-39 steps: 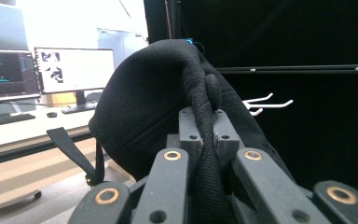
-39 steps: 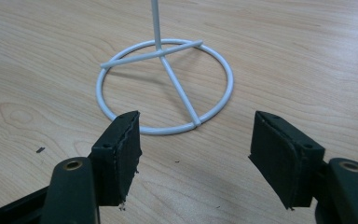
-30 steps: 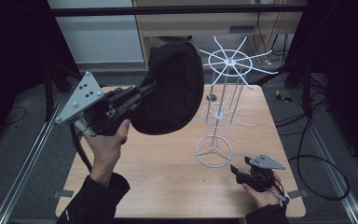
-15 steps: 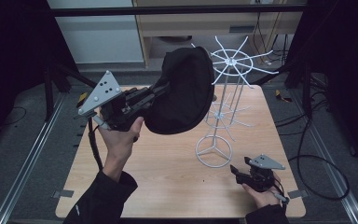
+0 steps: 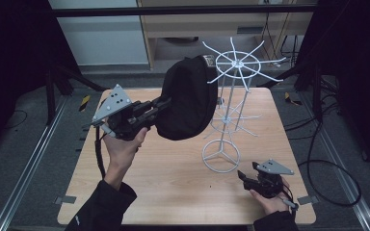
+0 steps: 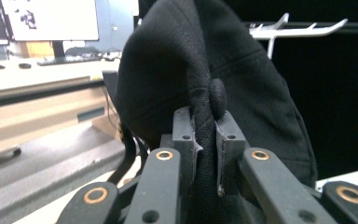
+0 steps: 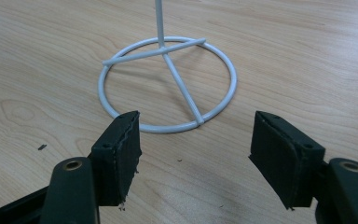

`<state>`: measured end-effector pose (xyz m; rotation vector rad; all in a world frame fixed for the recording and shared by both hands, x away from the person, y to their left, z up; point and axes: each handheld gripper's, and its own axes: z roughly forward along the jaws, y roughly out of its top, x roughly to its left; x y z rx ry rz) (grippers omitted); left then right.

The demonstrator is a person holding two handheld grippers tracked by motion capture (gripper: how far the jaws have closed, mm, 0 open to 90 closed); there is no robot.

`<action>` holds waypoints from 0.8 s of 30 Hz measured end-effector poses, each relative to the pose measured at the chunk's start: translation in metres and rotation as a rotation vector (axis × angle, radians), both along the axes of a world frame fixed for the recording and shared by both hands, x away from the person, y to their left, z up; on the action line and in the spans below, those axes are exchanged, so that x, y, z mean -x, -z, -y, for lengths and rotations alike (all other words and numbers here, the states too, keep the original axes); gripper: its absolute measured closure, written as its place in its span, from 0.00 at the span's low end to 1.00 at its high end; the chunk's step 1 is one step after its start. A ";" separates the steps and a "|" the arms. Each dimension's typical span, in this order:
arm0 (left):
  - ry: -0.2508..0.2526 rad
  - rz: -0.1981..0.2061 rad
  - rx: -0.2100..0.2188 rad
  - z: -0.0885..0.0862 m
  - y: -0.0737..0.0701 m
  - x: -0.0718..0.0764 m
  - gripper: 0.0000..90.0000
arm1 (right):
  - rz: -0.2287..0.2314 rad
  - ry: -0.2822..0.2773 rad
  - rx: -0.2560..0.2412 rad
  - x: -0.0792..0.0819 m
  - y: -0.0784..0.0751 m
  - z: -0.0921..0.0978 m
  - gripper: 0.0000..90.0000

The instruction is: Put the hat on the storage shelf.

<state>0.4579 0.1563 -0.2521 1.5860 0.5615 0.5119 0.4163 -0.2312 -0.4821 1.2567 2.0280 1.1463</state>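
A black cap hangs in the air above the table, its cloth pinched in my left gripper, which is shut on it. In the left gripper view the jaws clamp a fold of the cap just below its top button. The cap's far edge is close to the top ring of a white wire rack; I cannot tell whether they touch. My right gripper rests low at the table's front right, open with nothing in it, and faces the rack's round base.
The rack stands right of centre on the wooden table, with hooked arms spreading from two levels and a ring base. Metal rails run along both sides of the table. A cabinet and cables lie beyond the far edge.
My left gripper has carried the cap to the right, toward the rack's top ring. The right gripper has stayed where it was, still open.
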 end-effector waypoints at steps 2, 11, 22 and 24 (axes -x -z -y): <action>-0.003 -0.014 -0.009 0.001 0.006 -0.003 0.90 | -0.001 0.001 -0.002 0.000 0.000 0.000 0.37; -0.012 -0.057 -0.047 0.008 0.023 -0.014 0.89 | 0.000 0.000 0.002 0.000 0.000 0.000 0.37; -0.023 -0.076 -0.087 0.016 0.034 -0.019 0.83 | 0.001 -0.002 0.003 0.000 0.000 -0.001 0.37; -0.026 -0.074 -0.090 0.016 0.035 -0.019 0.78 | 0.001 -0.002 0.002 0.000 0.000 0.000 0.37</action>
